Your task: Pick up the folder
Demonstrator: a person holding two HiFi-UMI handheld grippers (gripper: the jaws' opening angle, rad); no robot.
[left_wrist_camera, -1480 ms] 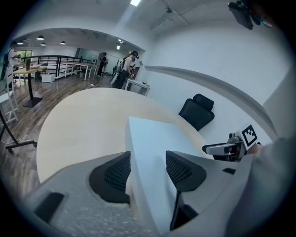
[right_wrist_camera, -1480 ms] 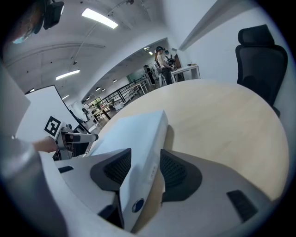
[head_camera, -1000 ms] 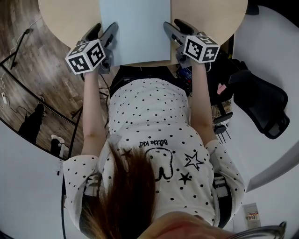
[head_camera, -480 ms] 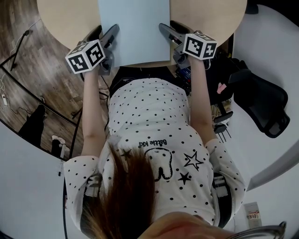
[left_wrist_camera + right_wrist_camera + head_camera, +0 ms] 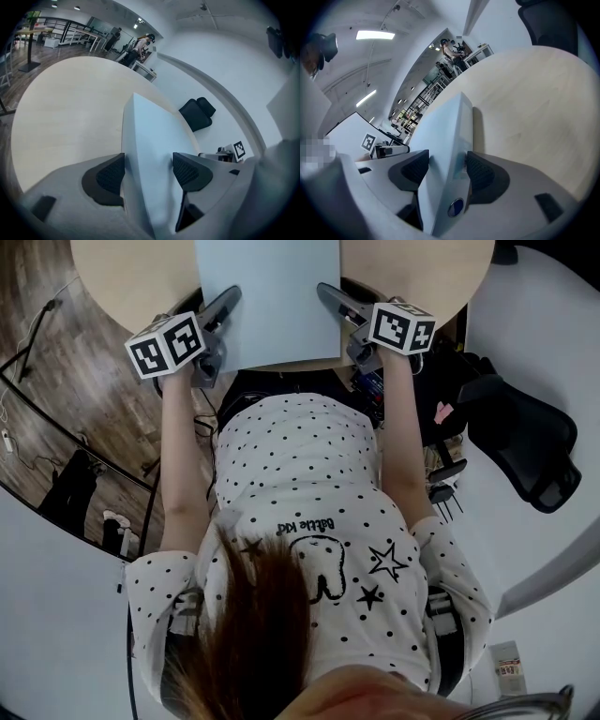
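A pale blue folder [image 5: 267, 296] lies flat on the round wooden table [image 5: 412, 268], its near edge at the table's rim. My left gripper [image 5: 217, 307] straddles the folder's near left corner and my right gripper [image 5: 337, 301] its near right corner. In the left gripper view the folder [image 5: 150, 136] runs between the pads [image 5: 187, 171], with a gap to the right pad. In the right gripper view the folder [image 5: 445, 126] likewise sits between the pads [image 5: 480, 173], with a gap to the left one. Both grippers' jaws have just been opening and stand open round the folder.
A black office chair [image 5: 525, 446] stands to the right of the table. Dark bags and cables [image 5: 441, 418] sit under the table's right side. Wooden floor with cables [image 5: 56, 352] lies to the left. My own dotted shirt [image 5: 300, 484] fills the view's middle.
Both grippers' jaws have spread wider round the folder's corners. The two marker cubes have rolled a little, the left one shifting slightly left. The folder stays on the table.
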